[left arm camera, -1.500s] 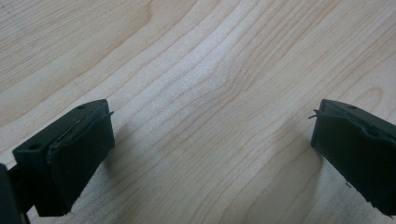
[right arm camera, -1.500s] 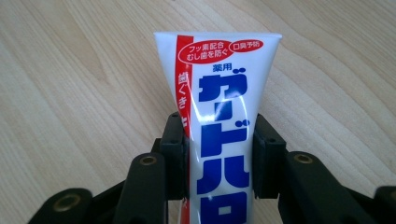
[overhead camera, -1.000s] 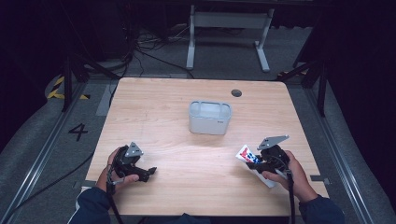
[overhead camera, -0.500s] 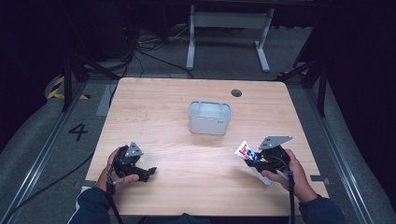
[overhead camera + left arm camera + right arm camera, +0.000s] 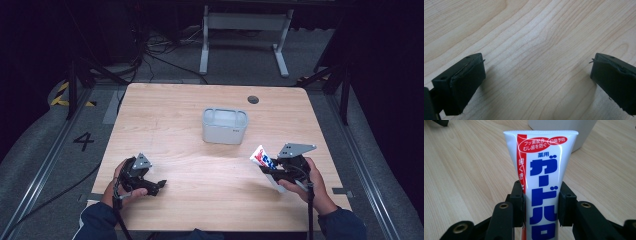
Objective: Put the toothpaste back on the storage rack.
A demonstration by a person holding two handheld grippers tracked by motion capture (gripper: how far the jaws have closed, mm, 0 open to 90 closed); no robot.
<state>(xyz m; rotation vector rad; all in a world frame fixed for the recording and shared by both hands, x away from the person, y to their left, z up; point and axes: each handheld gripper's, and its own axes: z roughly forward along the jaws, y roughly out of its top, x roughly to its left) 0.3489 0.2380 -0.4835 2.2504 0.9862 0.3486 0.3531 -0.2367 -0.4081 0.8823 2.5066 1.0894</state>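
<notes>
Clamping the toothpaste tube [image 5: 541, 180], the right hand-held gripper [image 5: 272, 169] is barely shifting since a second ago, suggesting transfer toward the grey bin [image 5: 224, 126]; the left hand-held gripper [image 5: 150, 186] is idling open-jawed on the counter [image 5: 170, 120].

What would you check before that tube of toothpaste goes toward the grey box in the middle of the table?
1. Grip: the right gripper has both jaws pressed on the toothpaste tube. Ok.
2. Tube's pose: its crimped end points away from the gripper, toward the grey container. Ok.
3. Container: upright at the middle of the table, open top facing up. Ok.
4. Inside of the container: looks pale, but whether anything lies in it is too small to see. Cannot tell.
5. Path: bare wood between tube and container. Ok.
6. Left gripper: jaws open with nothing between them, low at the near left, away from the path. Ok.
</notes>
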